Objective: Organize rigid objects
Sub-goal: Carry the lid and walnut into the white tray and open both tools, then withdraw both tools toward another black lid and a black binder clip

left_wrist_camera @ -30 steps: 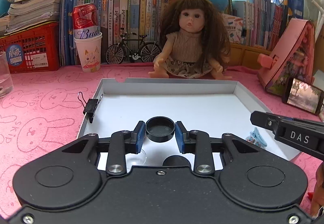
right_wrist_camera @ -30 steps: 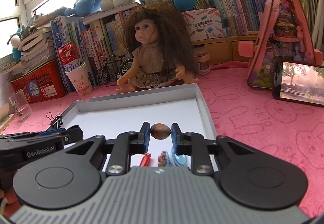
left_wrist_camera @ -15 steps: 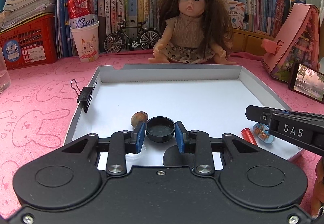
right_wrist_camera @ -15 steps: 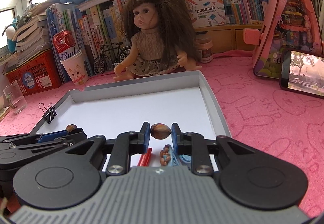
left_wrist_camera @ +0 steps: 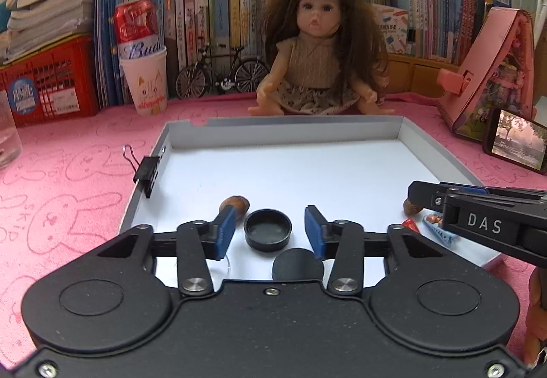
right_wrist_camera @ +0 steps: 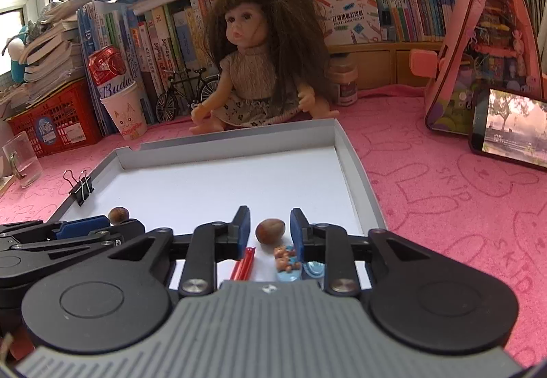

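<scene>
Left gripper (left_wrist_camera: 270, 227): jaws opening, black cap (left_wrist_camera: 267, 229) sits between them on the tray floor, gap on both sides, no pad touching. A flat black disc (left_wrist_camera: 296, 265) lies nearer, just under the jaws. Right gripper (right_wrist_camera: 270, 227): jaws opening too, brown nut (right_wrist_camera: 270, 231) between them, released, resting on the white tray (right_wrist_camera: 359, 172). Red stick (right_wrist_camera: 243, 263) and blue hair clip (right_wrist_camera: 290, 263) lie nearer the camera. Second nut (left_wrist_camera: 234, 204) just beyond the left pad. Binder clip (left_wrist_camera: 147, 169) on the tray's left rim. Doll (left_wrist_camera: 319, 53) sits behind the tray on the pink table (right_wrist_camera: 444, 193).
</scene>
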The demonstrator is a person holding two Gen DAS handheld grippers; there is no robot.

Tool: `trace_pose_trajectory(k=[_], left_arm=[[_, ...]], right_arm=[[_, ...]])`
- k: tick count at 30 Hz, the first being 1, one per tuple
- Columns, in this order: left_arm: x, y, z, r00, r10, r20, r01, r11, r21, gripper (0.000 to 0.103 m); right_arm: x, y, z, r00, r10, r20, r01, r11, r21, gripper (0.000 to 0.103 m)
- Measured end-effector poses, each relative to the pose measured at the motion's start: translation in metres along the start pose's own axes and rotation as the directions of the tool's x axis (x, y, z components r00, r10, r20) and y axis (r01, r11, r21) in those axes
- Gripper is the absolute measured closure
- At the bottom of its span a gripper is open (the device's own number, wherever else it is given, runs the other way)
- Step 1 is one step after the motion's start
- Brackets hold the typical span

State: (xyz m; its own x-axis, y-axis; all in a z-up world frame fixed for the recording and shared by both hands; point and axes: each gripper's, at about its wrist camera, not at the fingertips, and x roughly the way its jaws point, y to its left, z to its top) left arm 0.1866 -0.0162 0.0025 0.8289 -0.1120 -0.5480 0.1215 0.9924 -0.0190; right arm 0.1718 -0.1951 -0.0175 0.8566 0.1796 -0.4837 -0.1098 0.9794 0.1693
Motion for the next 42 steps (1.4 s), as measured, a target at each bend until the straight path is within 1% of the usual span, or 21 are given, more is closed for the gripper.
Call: trace_pose_trajectory(k=[3,5,9,13,20,27,42], left_arm=[[-0.009,-0.001,0.003,1.0,-0.002,0.016,0.002,1.0,0.003,0.055],[-0.016,-0.002,0.003,1.0,-0.001,0.026,0.001,1.0,0.011,0.052],[-0.032,-0.005,0.003,0.999,-0.005,0.051,0.003,1.0,0.031,0.044],[-0.049,-0.006,0.001,0.997,-0.033,0.066,0.03,0.999,0.033,0.038],[-0.076,-0.008,-0.009,0.995,-0.063,0.079,0.061,0.998,0.034,0.034],[-0.1,-0.008,-0.027,0.993,-0.086,0.085,0.083,0.996,0.038,0.032],[-0.128,-0.013,-0.078,0.992,-0.126,0.016,0.124,0.99,0.064,0.032]], right_arm=[[-0.006,0.001,0.001,1.0,0.0,0.006,0.0,1.0,-0.007,0.051],[-0.011,0.0,0.002,1.0,0.009,0.012,-0.009,1.0,-0.001,0.044],[-0.023,0.0,0.002,1.0,0.009,0.025,-0.008,1.0,-0.009,0.039],[-0.037,-0.001,0.001,0.999,0.013,0.042,-0.012,1.0,-0.025,0.03],[-0.064,-0.003,-0.005,0.997,0.033,0.075,-0.029,0.999,-0.043,0.02],[-0.09,-0.005,-0.021,0.995,0.043,0.095,-0.037,0.998,-0.059,0.017],[-0.128,-0.017,-0.071,0.992,0.066,0.11,-0.055,0.994,-0.099,0.013]])
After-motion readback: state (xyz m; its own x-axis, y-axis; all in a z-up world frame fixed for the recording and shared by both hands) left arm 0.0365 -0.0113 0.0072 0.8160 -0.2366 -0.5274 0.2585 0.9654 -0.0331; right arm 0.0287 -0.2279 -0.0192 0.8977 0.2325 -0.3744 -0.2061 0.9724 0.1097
